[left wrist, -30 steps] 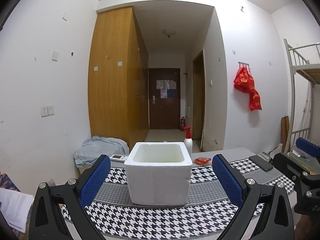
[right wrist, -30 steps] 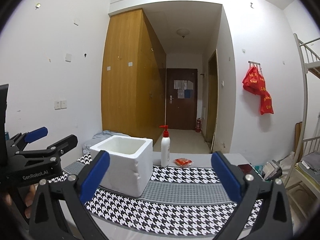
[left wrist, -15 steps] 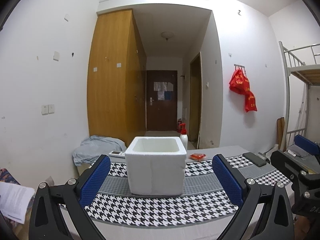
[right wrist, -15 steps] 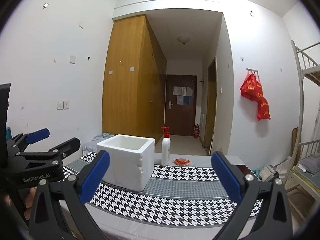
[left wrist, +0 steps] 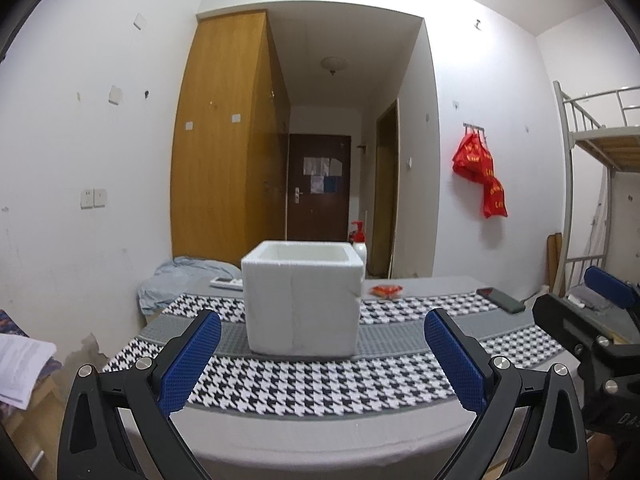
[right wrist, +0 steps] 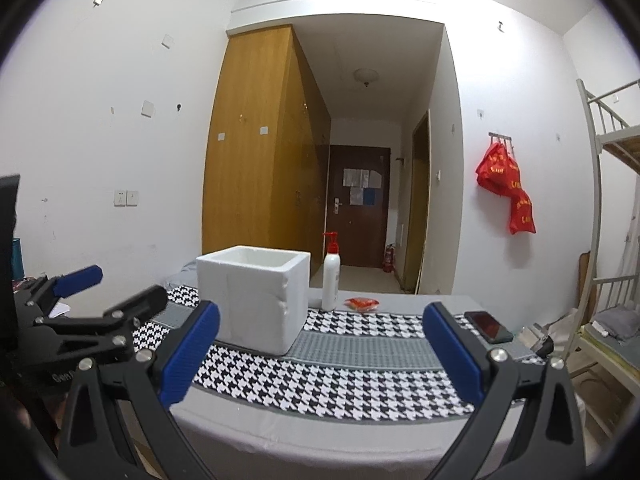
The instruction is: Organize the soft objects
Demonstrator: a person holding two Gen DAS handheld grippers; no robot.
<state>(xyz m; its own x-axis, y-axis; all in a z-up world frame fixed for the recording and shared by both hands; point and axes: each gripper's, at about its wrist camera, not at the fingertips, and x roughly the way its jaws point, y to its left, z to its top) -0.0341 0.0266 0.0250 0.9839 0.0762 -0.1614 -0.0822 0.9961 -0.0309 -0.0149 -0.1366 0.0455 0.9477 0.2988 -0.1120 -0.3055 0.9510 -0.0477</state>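
The foam box (left wrist: 302, 300) stands upright, mouth up, on the counter (left wrist: 320, 432), roughly cubic, with no clear long axis. Left gripper (left wrist: 322, 364) and right gripper (right wrist: 320, 354) jaws spread, empty.

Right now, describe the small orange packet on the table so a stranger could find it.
Start at the white foam box on the houndstooth runner. Just right of it stands a white pump bottle; the orange packet lies flat beside that, on the grey cloth. It is the only orange-red item on the table.
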